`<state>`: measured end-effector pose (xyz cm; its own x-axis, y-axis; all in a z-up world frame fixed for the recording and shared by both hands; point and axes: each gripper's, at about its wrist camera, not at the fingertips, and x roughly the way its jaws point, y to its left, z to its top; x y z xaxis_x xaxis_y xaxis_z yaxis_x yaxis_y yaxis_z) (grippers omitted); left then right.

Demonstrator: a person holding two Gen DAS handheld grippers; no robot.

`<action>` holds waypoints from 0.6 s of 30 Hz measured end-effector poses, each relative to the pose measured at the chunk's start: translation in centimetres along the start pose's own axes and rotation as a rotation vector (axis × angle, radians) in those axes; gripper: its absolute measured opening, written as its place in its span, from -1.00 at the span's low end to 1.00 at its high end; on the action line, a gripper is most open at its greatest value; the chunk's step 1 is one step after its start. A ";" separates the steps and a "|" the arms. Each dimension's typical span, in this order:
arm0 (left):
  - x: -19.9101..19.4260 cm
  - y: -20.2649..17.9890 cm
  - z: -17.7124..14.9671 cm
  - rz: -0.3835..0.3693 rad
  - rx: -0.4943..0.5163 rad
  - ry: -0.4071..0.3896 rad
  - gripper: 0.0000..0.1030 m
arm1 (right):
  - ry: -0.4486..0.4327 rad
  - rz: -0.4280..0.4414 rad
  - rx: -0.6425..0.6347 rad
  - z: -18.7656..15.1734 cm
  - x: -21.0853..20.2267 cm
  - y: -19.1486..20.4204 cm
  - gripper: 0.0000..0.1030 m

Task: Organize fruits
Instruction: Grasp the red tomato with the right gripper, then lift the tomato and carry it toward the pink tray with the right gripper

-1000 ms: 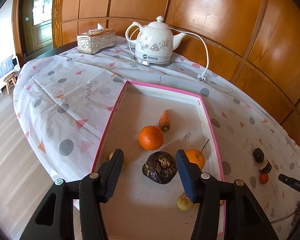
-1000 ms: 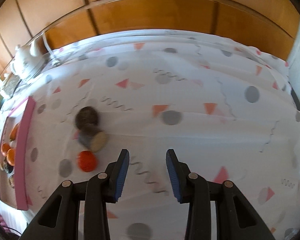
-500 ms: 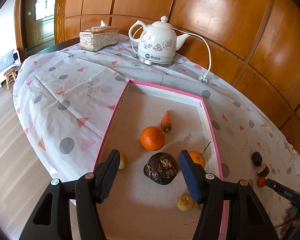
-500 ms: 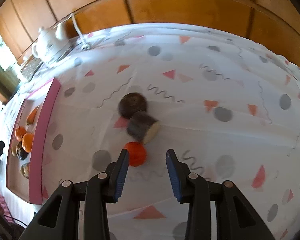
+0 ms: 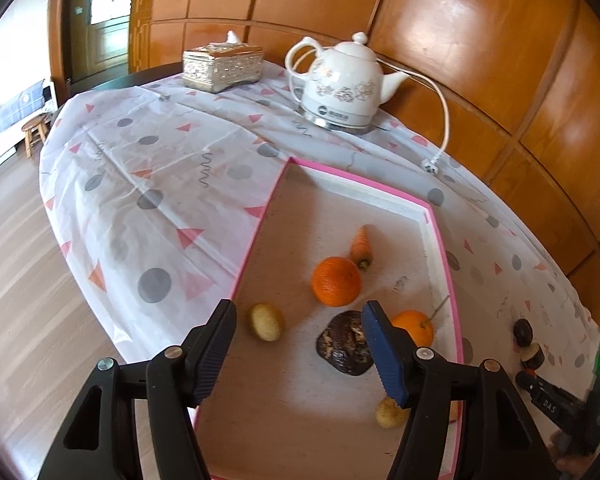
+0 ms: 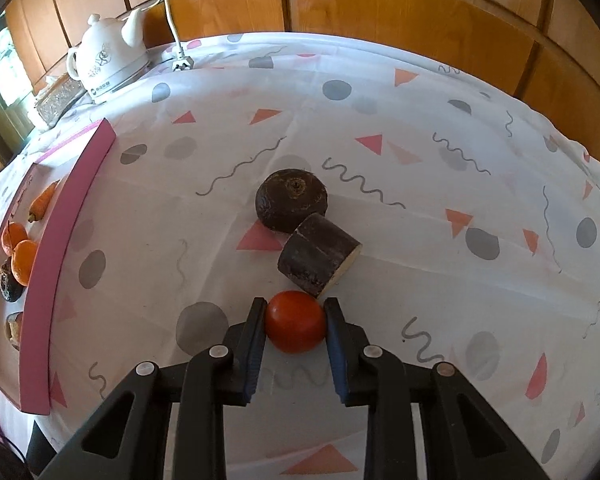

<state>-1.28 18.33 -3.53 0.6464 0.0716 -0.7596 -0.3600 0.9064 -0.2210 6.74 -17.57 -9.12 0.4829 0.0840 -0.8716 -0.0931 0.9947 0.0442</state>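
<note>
Fruit lies on a patterned tablecloth (image 6: 380, 92) and in a pink-rimmed tray (image 5: 444, 256). Right gripper (image 6: 295, 320) has both fingers pressed against a red tomato (image 6: 295, 326) resting on the cloth. Just beyond it lie a dark cut cylinder (image 6: 318, 260) and a dark round fruit (image 6: 291, 200), touching each other. Left gripper (image 5: 298, 350) hovers over the tray's near end, fingers wide apart around nothing. Inside the tray: a large orange (image 5: 336, 282), a carrot (image 5: 361, 246), a smaller orange (image 5: 414, 326), a dark wrinkled fruit (image 5: 344, 342) and two yellowish fruits (image 5: 266, 322). A white kettle (image 5: 342, 84) stands at the far side.
</note>
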 end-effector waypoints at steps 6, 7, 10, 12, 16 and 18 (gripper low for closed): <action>-0.4 0.7 0.2 0.017 -0.025 -0.014 0.36 | -0.019 0.010 -0.004 -0.4 -0.1 -0.1 -0.44; -0.4 0.7 0.2 0.020 -0.026 -0.015 0.36 | -0.023 0.008 -0.006 -0.5 -0.1 0.0 -0.44; -0.5 0.5 0.1 0.018 -0.021 -0.015 0.37 | -0.029 0.003 -0.001 -0.6 -0.2 0.1 -0.44; -0.6 0.5 0.0 0.016 -0.018 -0.017 0.37 | -0.035 0.006 0.013 -0.8 -0.3 -0.1 -0.44; -0.8 0.4 -0.1 0.013 -0.014 -0.023 0.37 | -0.043 0.004 0.018 -1.2 -0.7 -0.1 -0.44; -0.9 0.4 -0.1 0.012 -0.011 -0.026 0.37 | -0.041 0.001 0.015 -1.4 -0.9 0.0 -0.44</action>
<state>-2.06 18.57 -3.03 0.6590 0.0936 -0.7463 -0.3754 0.9007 -0.2186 5.06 -17.75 -9.05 0.5183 0.0869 -0.8508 -0.0804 0.9954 0.0527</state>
